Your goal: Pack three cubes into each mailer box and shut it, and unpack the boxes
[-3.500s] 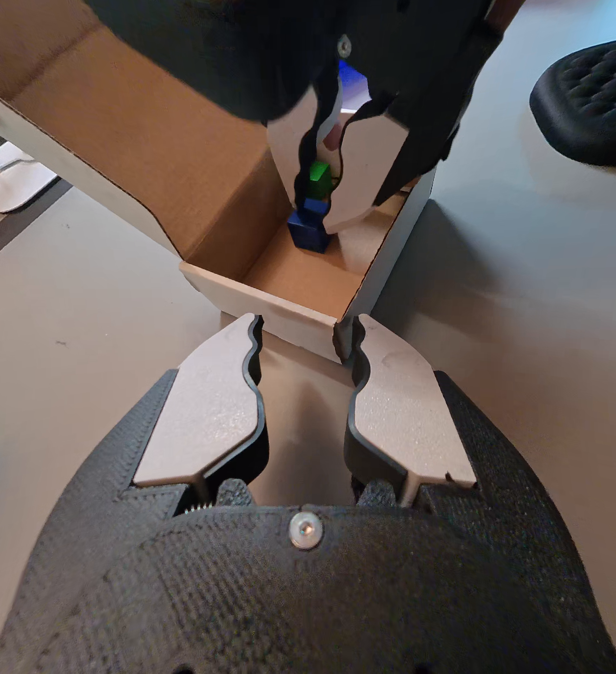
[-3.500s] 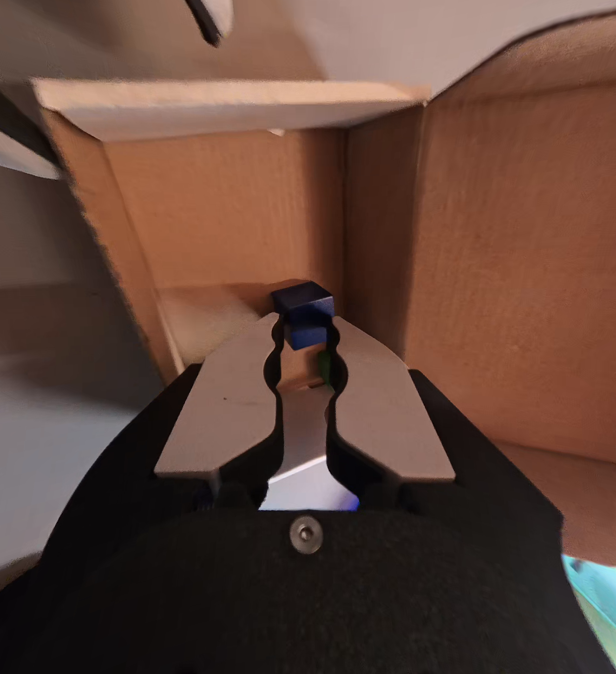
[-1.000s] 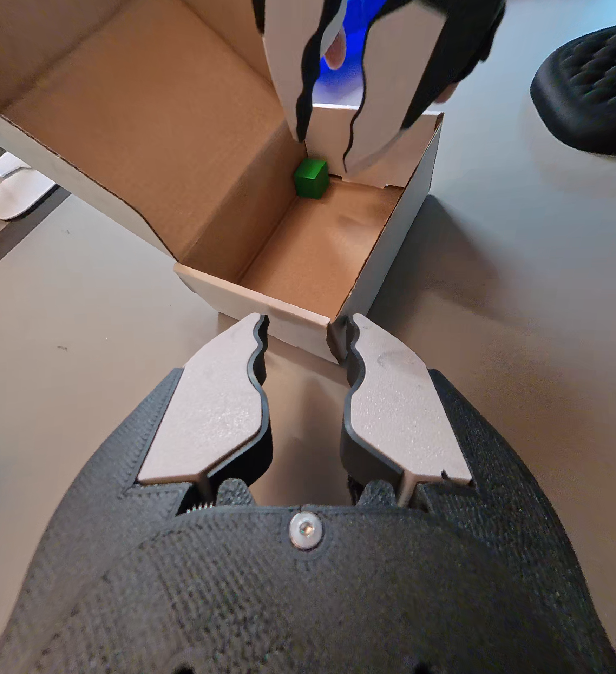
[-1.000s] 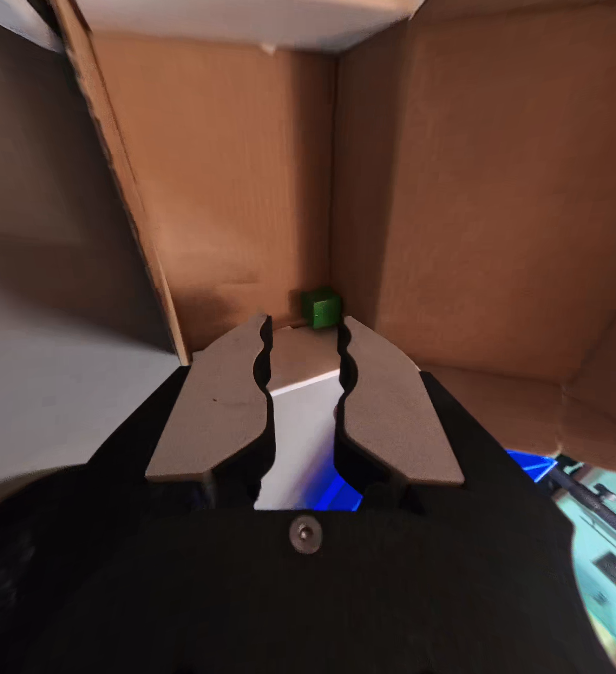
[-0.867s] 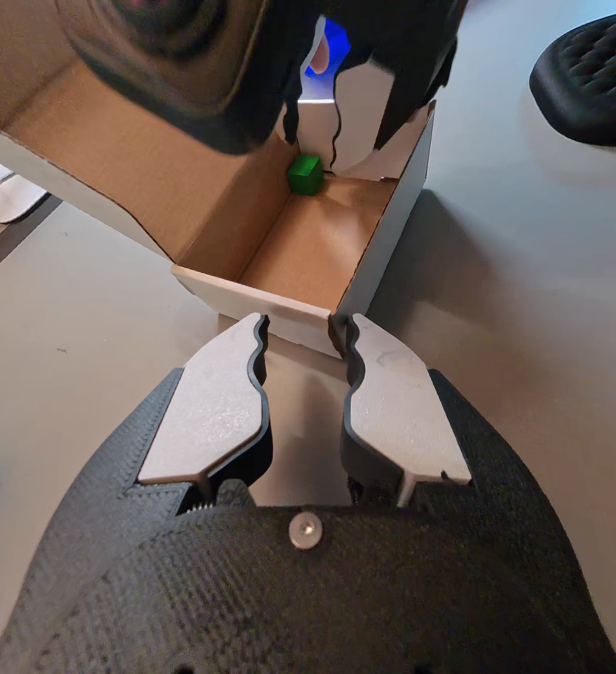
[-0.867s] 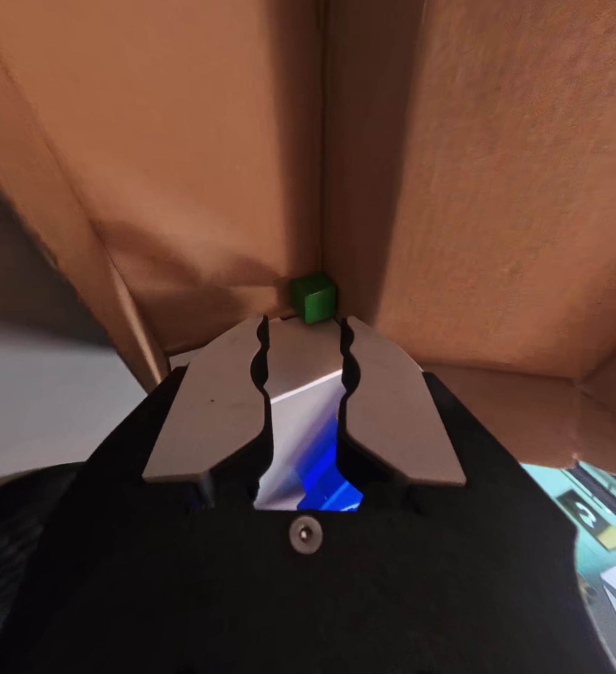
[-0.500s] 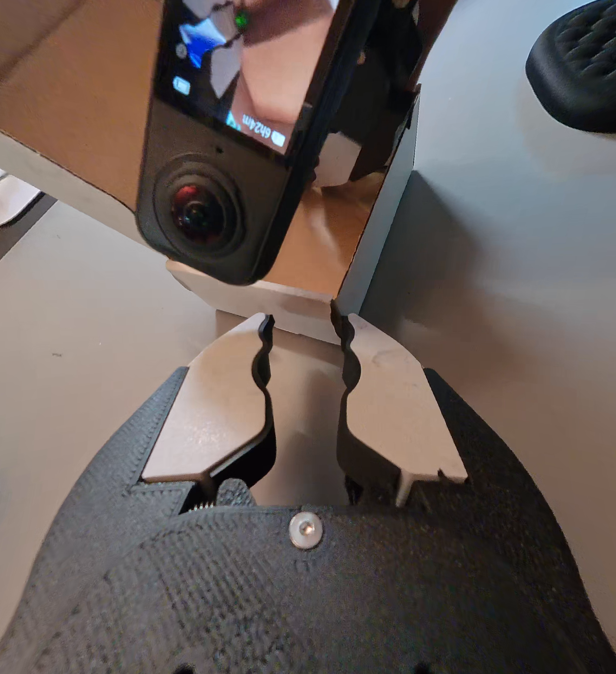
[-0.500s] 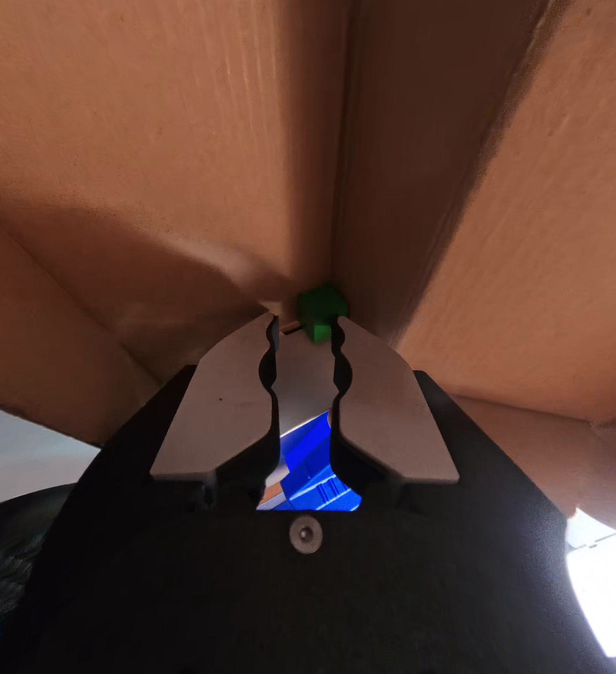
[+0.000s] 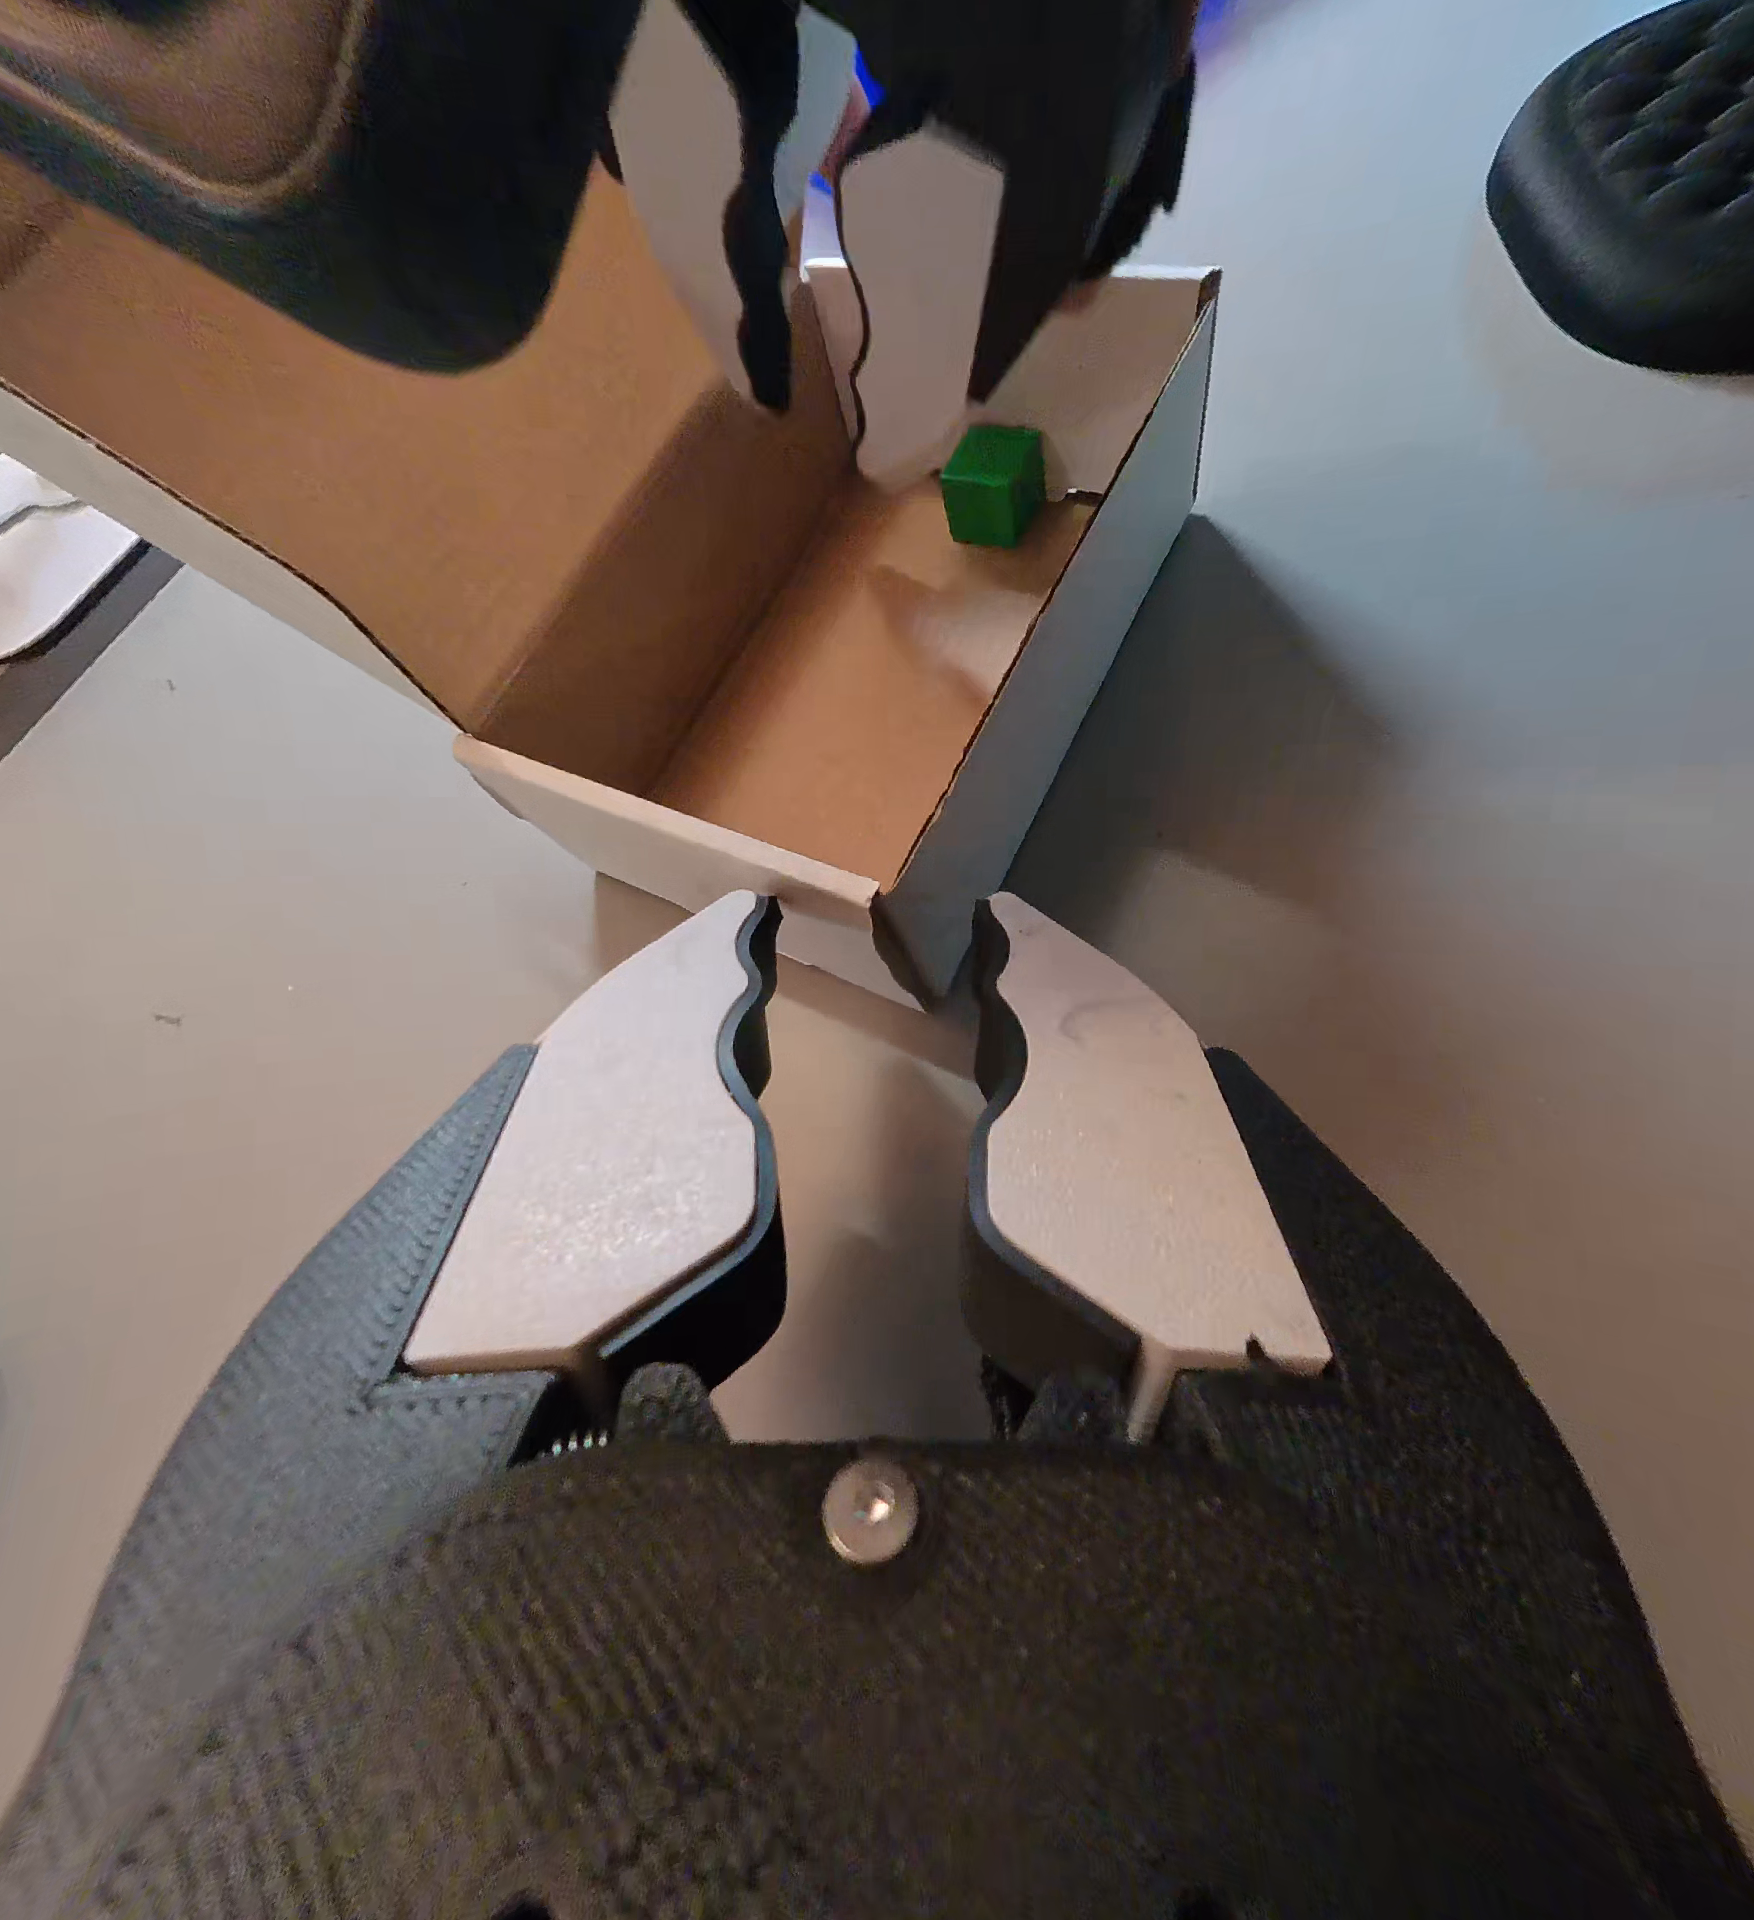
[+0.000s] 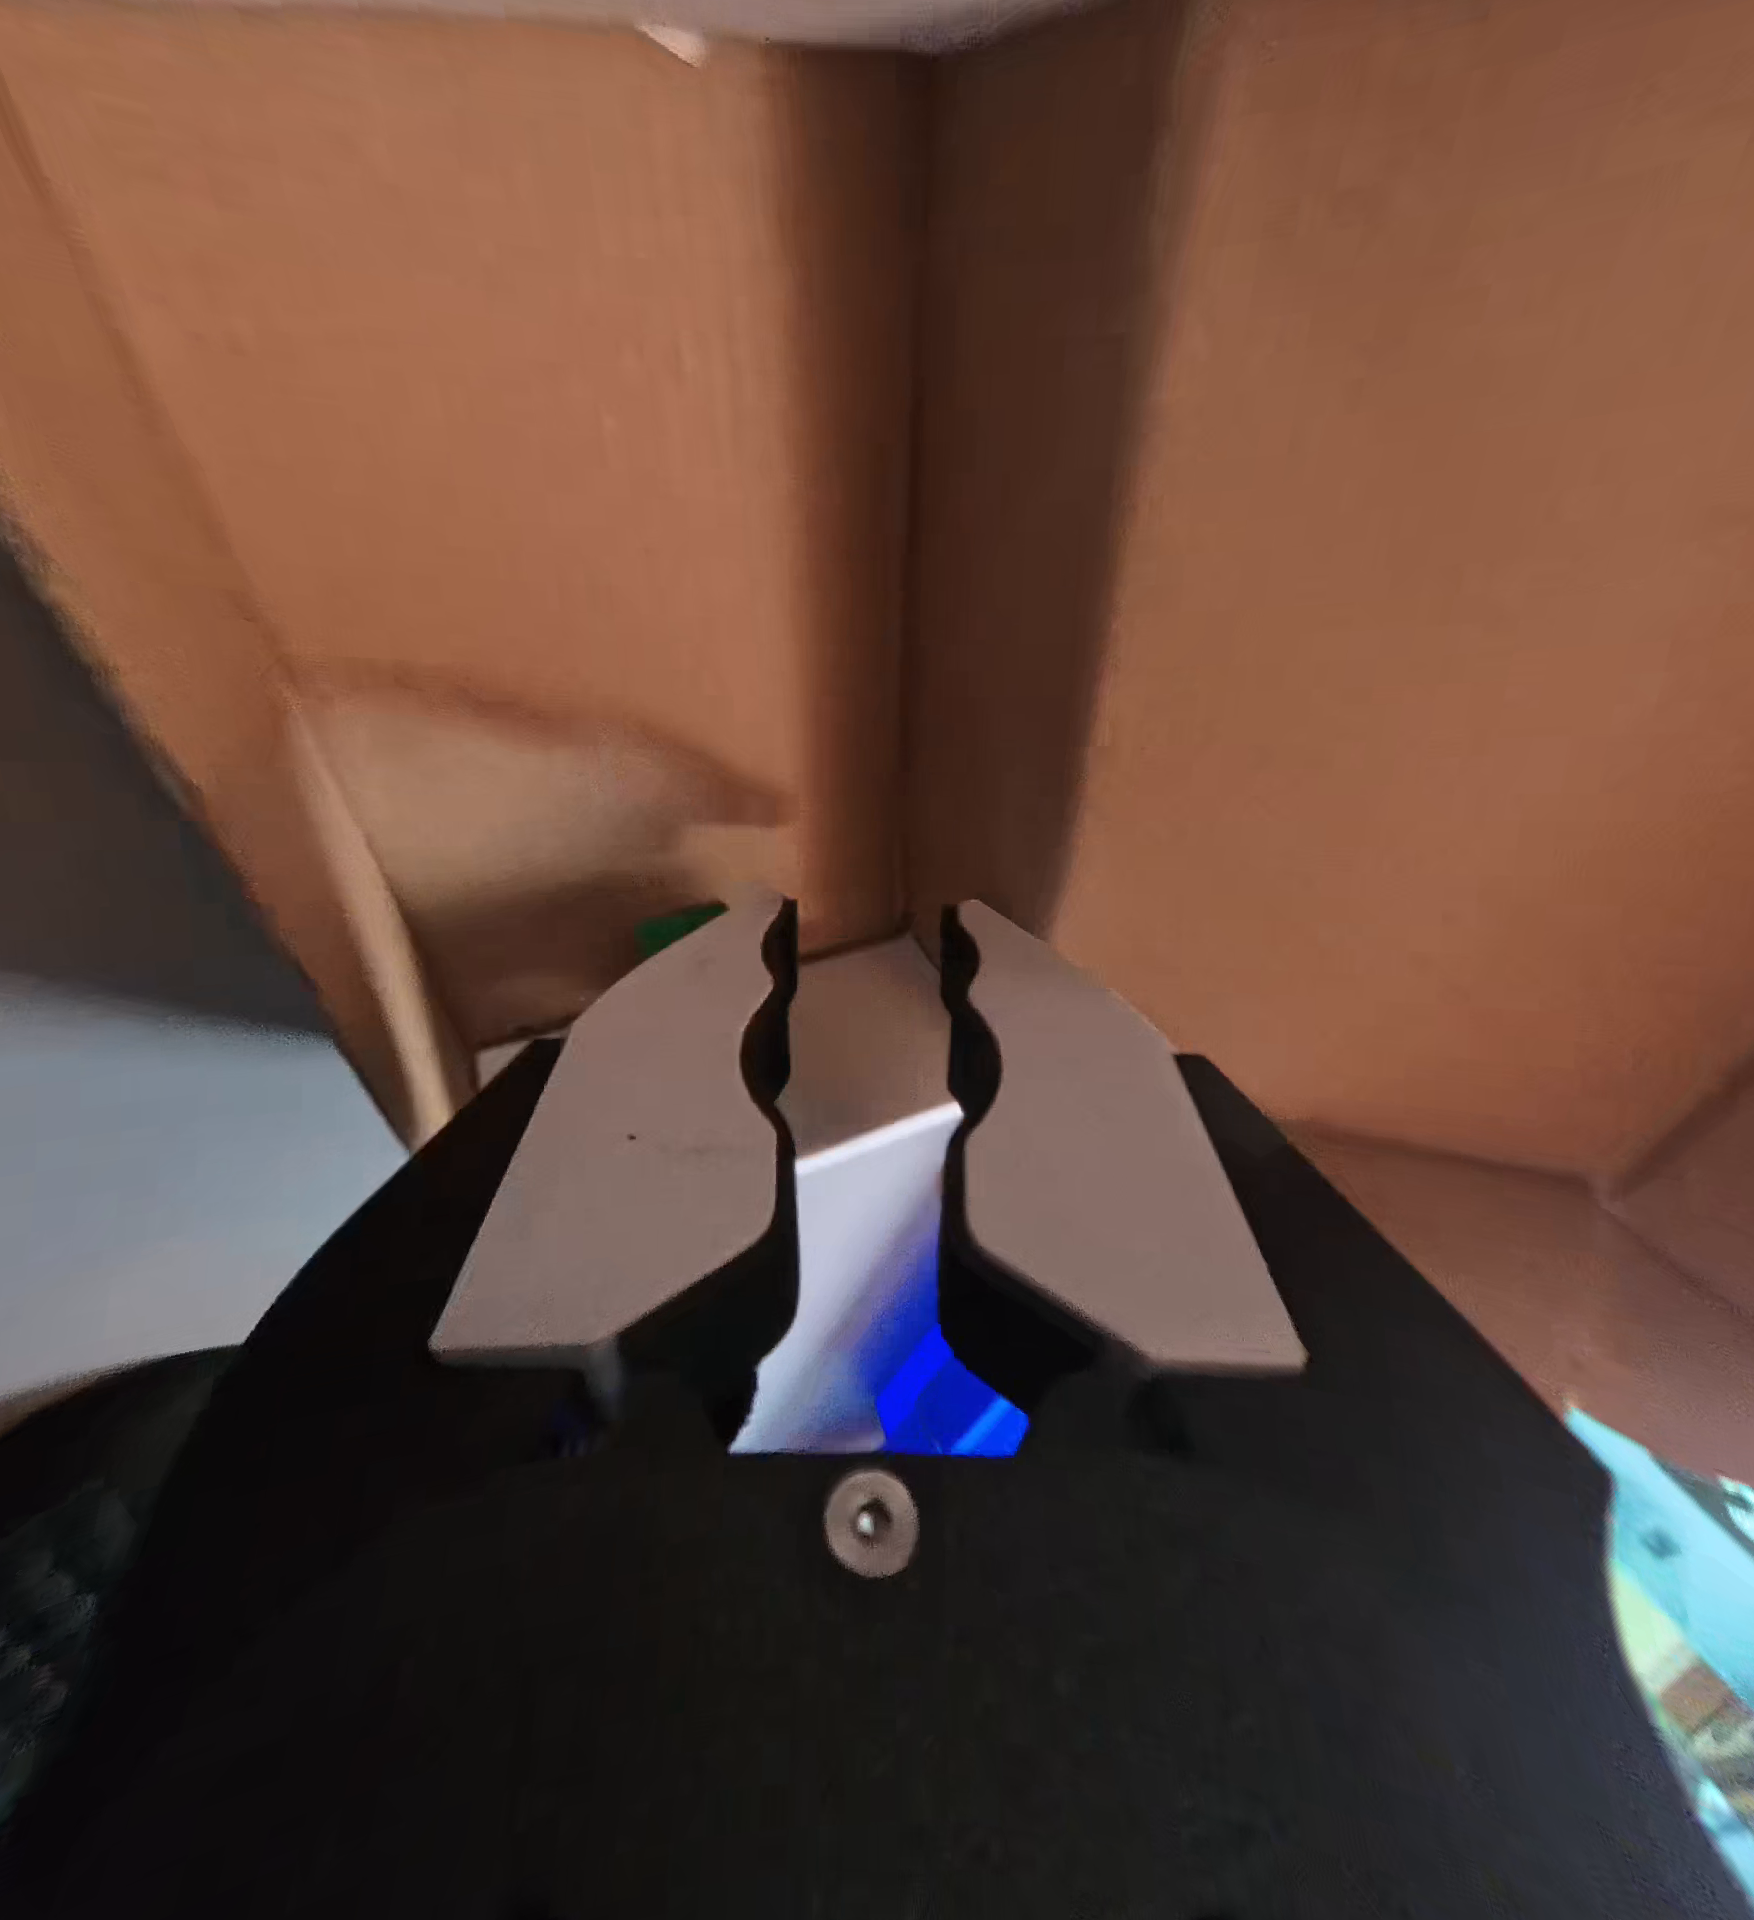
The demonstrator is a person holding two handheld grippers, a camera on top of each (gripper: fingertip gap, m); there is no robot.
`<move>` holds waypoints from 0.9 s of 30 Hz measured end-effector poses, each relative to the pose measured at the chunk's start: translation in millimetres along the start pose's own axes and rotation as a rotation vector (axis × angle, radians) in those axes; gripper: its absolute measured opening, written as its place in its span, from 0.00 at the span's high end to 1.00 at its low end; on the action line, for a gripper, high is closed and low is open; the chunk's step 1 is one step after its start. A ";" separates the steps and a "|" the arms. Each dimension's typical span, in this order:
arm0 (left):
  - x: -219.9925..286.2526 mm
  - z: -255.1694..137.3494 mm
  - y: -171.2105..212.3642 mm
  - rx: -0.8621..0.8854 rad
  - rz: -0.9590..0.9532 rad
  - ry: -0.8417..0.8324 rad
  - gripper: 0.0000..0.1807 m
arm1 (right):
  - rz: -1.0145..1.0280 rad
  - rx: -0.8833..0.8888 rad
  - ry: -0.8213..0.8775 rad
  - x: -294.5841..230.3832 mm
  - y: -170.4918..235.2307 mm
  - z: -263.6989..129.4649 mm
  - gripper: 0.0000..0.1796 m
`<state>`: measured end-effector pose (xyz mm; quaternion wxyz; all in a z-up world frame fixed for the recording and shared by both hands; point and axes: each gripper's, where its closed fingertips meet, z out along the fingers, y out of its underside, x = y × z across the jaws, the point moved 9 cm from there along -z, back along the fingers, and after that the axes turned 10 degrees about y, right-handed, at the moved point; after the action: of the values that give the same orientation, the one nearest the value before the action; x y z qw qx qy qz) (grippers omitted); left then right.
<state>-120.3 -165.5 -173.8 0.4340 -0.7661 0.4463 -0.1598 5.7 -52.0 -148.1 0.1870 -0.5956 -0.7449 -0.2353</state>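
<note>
Resting on a grey desk (image 9: pixel 1475 935), an open cardboard mailer box (image 9: pixel 1091 644) is seen from the left wrist view, white on the outside and brown on the inside, with its lid folded back toward the upper left. A single small green cube (image 9: pixel 992 486) is seen on the box floor at the far end, close to the right wall. No other cube can be made out inside the box.

The left gripper (image 9: pixel 873 920) is held low over the desk at the near corner of the box, its jaws spread with nothing between them, and the box corner is seen just ahead of the gap. The right gripper (image 9: pixel 816 405) is reached down into the far end of the box from above, its jaws parted by a narrow gap and holding nothing; the green cube is seen just beside its tips, outside the gap. Whether a tip touches the cube cannot be told.

From the right wrist view, the right gripper (image 10: pixel 868 914) is pointed into an inner corner of the box, and only a sliver of the green cube (image 10: pixel 681 925) is seen behind the tip of the finger on the left of that view.

A black padded object (image 9: pixel 1683 187) with a dimpled surface is seen on the desk at the upper right, well apart from the box
</note>
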 end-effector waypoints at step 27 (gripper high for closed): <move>1.0 -2.5 -0.5 0.017 0.008 0.008 0.80 | -0.312 -0.203 -0.239 -14.3 -1.3 13.1 0.88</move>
<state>-121.1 -167.6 -172.1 0.4392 -0.7599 0.4500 -0.1649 7.6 -56.2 -167.0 -0.0022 -0.5128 -0.8173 -0.2628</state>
